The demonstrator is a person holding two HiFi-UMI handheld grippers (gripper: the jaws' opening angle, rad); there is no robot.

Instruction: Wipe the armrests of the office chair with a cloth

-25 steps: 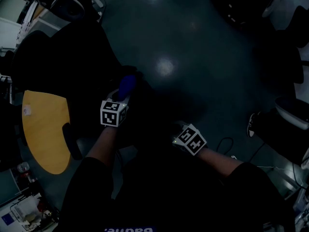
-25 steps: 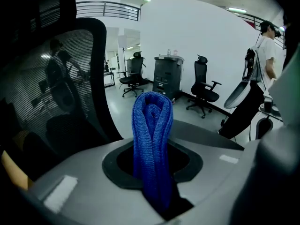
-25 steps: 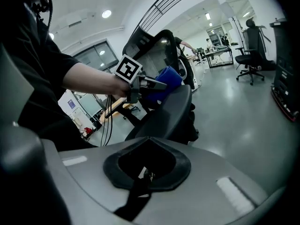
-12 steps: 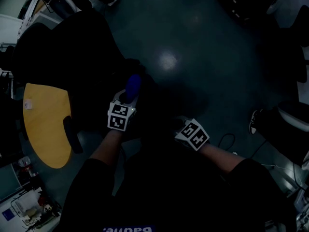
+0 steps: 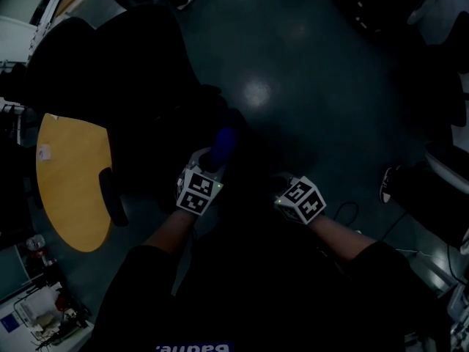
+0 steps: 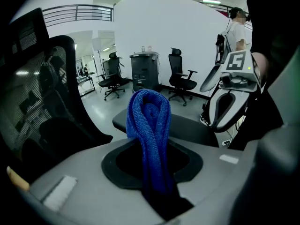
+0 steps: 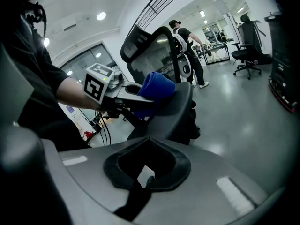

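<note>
A folded blue cloth stands up between the jaws of my left gripper, which is shut on it. In the right gripper view the cloth presses on top of the office chair's grey armrest pad. The same pad lies just behind the cloth in the left gripper view. In the dark head view the cloth shows ahead of the left gripper. My right gripper is shut with nothing in it, a little to the right of the armrest.
The chair's black mesh backrest rises behind the armrest. A yellow tabletop lies to the left. Other office chairs and a dark cabinet stand across the shiny floor. A person walks beyond the chair.
The left gripper has slid the blue cloth to the right and nearer to me. The right gripper has drifted slightly right.
</note>
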